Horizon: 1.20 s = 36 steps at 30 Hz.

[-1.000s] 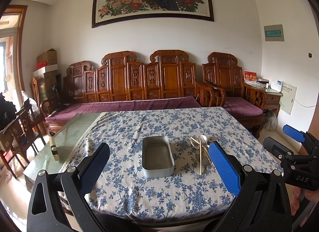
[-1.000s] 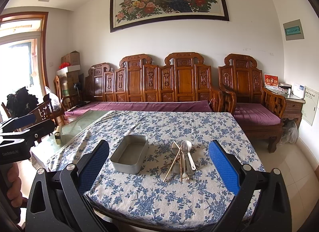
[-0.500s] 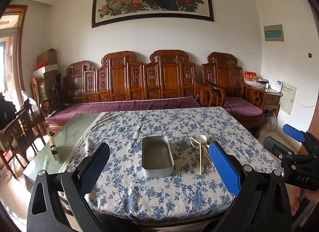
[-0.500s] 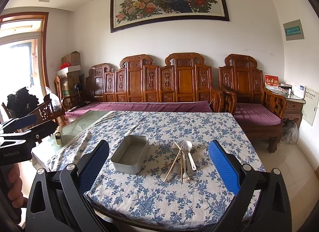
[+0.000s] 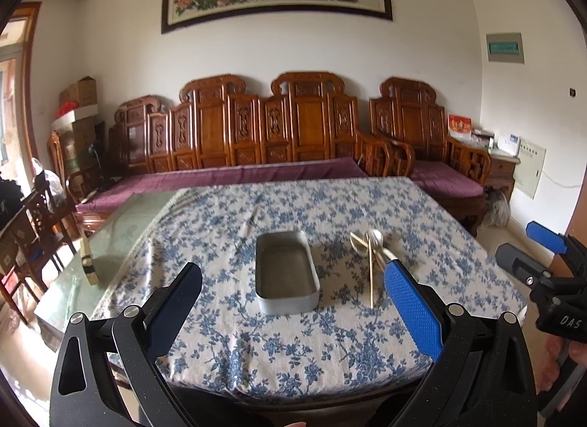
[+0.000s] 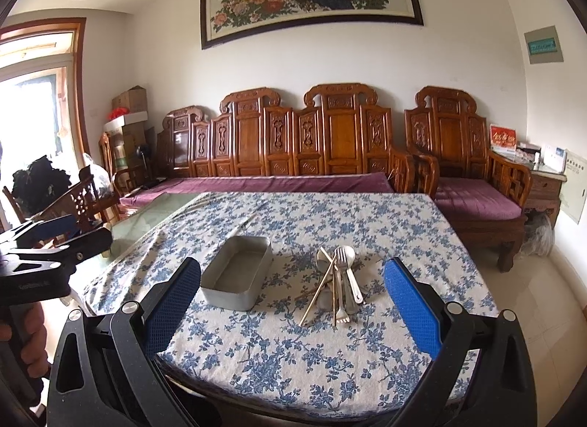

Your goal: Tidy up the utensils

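While both tongs [image 5: 293, 302] [image 6: 291, 302] gape wide, the tin [image 6: 237, 276] sits beside piled utensils [image 6: 337, 280], mid-table.

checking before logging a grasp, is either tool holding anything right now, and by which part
Nothing is held. The left tool and right tool are both open and empty; the utensils lie on the tablecloth.

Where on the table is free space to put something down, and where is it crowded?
Free: the near cloth strip in front of the metal tin, and the far cloth toward the sofa. Crowded: the utensil pile right of the tin, with only a narrow gap between them. Both grippers are open and empty.
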Each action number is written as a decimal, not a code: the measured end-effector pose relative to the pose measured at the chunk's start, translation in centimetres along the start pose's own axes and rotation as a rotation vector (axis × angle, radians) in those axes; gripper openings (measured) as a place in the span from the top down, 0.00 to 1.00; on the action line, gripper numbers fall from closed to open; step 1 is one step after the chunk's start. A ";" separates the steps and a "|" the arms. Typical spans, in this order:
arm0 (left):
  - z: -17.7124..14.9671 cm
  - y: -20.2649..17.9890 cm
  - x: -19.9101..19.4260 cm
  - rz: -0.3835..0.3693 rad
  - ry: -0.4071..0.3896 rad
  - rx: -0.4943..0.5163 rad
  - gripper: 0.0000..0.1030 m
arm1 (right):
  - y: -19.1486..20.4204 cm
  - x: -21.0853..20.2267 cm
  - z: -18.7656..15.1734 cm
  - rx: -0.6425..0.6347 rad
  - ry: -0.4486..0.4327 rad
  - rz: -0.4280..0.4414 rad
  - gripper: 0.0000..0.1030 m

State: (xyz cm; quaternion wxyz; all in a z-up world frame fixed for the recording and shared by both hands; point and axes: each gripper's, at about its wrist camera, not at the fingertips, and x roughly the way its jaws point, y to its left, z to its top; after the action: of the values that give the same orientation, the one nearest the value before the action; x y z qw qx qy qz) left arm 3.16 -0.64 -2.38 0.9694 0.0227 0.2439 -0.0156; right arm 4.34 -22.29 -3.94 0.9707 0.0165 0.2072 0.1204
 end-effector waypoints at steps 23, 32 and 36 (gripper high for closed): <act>-3.2 -3.0 14.7 -0.200 0.241 0.065 0.06 | -7.1 16.3 -4.3 0.009 0.249 0.001 0.44; -4.3 -5.5 19.6 -0.277 0.298 0.071 0.07 | -11.8 24.5 -7.2 0.039 0.357 -0.057 0.62; -5.1 -7.1 22.3 -0.309 0.354 0.097 0.20 | -12.8 26.3 -8.1 0.051 0.366 -0.041 0.63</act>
State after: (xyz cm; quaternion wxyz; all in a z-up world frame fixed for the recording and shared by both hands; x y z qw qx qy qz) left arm 20.09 -7.85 -17.72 0.8954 0.0341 0.4095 -0.1714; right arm 27.27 -28.48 -22.88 0.9183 0.0147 0.3838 0.0961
